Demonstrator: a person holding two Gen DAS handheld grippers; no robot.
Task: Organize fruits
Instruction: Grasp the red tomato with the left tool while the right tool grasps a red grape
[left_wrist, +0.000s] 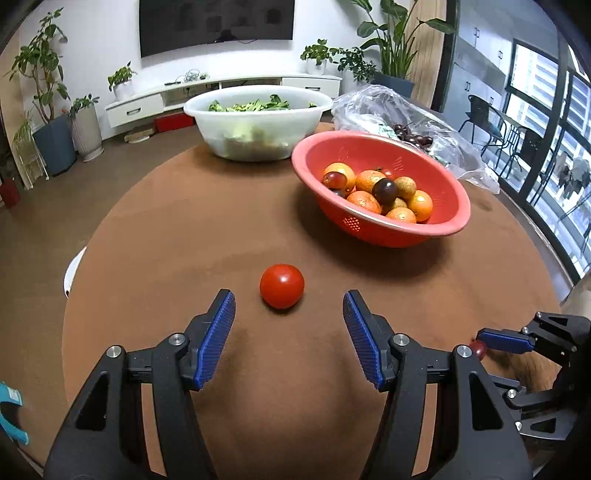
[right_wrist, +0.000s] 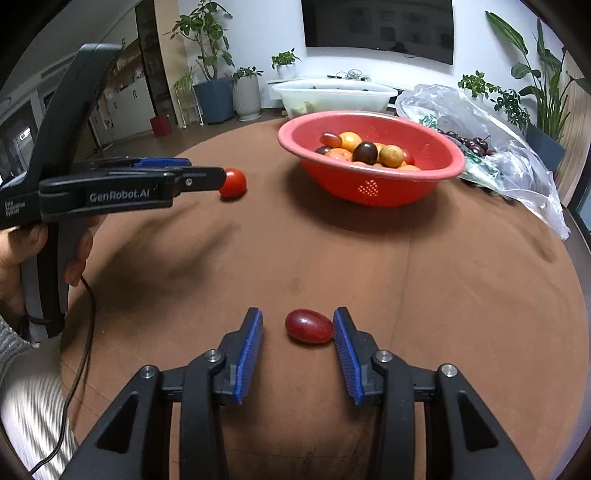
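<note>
A red tomato (left_wrist: 282, 285) lies on the brown round table (left_wrist: 184, 236), just ahead of my open, empty left gripper (left_wrist: 289, 308); it also shows in the right wrist view (right_wrist: 232, 182). A small dark-red oval fruit (right_wrist: 309, 326) lies between the tips of my open right gripper (right_wrist: 297, 324), against the right finger. A red colander bowl (left_wrist: 436, 227) holds several oranges, dark plums and other fruit; it also shows in the right wrist view (right_wrist: 369, 184). The left gripper (right_wrist: 207, 173) appears side-on in the right wrist view. The right gripper (left_wrist: 502, 341) appears at the far right of the left wrist view.
A white basin (left_wrist: 258, 122) of green vegetables stands at the table's far side. A clear plastic bag (left_wrist: 424, 122) with dark cherries lies behind the red bowl at the right. Potted plants, a TV console and windows surround the table.
</note>
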